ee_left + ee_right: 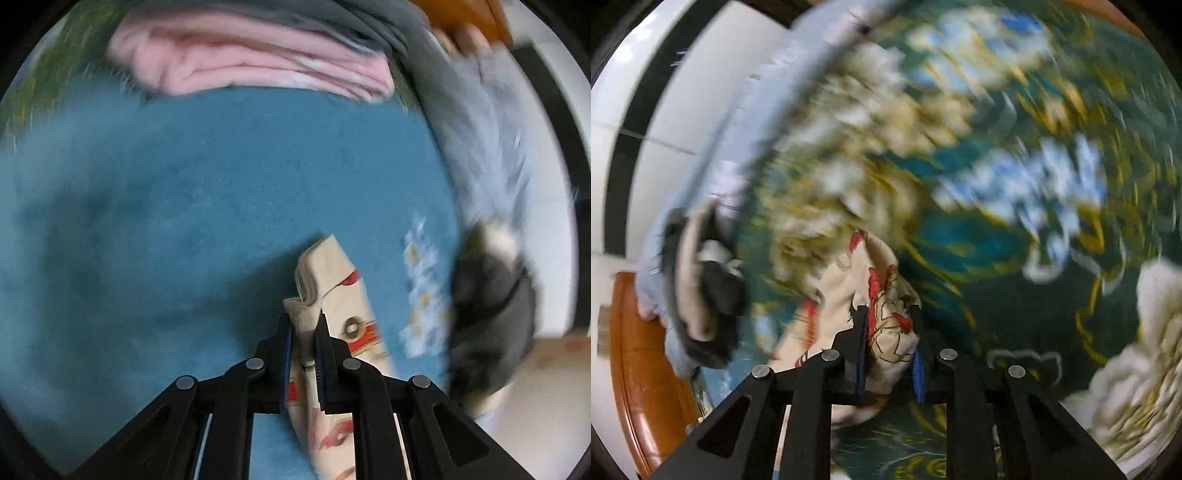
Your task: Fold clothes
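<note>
A cream printed garment [334, 295], soft, light and best taken at its edges, is pinched by both the left claw [304, 325] and the right claw [888, 314], hanging above blue cloth with folded pink clothes [251, 62] shown only in the left view and a floral spread [997, 184] only in the right.

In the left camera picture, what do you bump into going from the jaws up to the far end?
Left gripper shut on the cream printed cloth → blue cloth → folded pink garment → grey garment.
</note>
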### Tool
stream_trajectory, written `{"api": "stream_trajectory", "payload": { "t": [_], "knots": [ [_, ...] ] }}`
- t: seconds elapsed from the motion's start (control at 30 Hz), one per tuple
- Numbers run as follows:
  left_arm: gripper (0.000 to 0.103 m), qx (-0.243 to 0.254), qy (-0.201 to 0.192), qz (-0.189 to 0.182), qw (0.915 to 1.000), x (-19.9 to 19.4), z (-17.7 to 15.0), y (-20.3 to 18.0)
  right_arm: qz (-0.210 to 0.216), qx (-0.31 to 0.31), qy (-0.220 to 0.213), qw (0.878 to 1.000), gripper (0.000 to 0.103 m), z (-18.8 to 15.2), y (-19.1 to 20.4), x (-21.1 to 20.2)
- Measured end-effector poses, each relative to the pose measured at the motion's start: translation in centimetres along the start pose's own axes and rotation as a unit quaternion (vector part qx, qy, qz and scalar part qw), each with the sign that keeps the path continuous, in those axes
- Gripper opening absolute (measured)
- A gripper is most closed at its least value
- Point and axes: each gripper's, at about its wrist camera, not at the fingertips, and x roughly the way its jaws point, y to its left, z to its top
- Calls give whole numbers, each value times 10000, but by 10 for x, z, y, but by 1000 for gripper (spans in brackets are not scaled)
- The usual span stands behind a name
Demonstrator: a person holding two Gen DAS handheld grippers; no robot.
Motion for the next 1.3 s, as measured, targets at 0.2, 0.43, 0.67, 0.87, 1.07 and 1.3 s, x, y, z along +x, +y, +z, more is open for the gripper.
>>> {"api": "stream_trajectory", "payload": {
  "t": [0.2, 0.43, 0.67, 0.87, 1.07, 1.3],
  "knots": [
    [12, -74, 2, 187, 9998, 5, -11, 5, 7, 37, 94, 9999, 22, -3, -11, 2],
    [12, 1566, -746, -280, 9844, -51, -51, -90, -190, -51, 159, 9997, 24, -6, -6, 3],
    [12, 3285, -693, -968, 9370, -73, -138, -204, -213, -143, 225, 9994, 25, -5, -5, 2],
    [12, 4297, 206, -745, 8997, -20, -245, -237, -140, -98, 286, 9994, 25, -6, -11, 3],
    [12, 5084, 898, -335, 8558, 28, -331, -249, -217, -199, 352, 9989, 26, -5, -13, 6],
    [18, 5424, 1333, -216, 8292, 44, -364, -250, -266, -42, 375, 9989, 26, -5, -18, 11]
  ]
}}
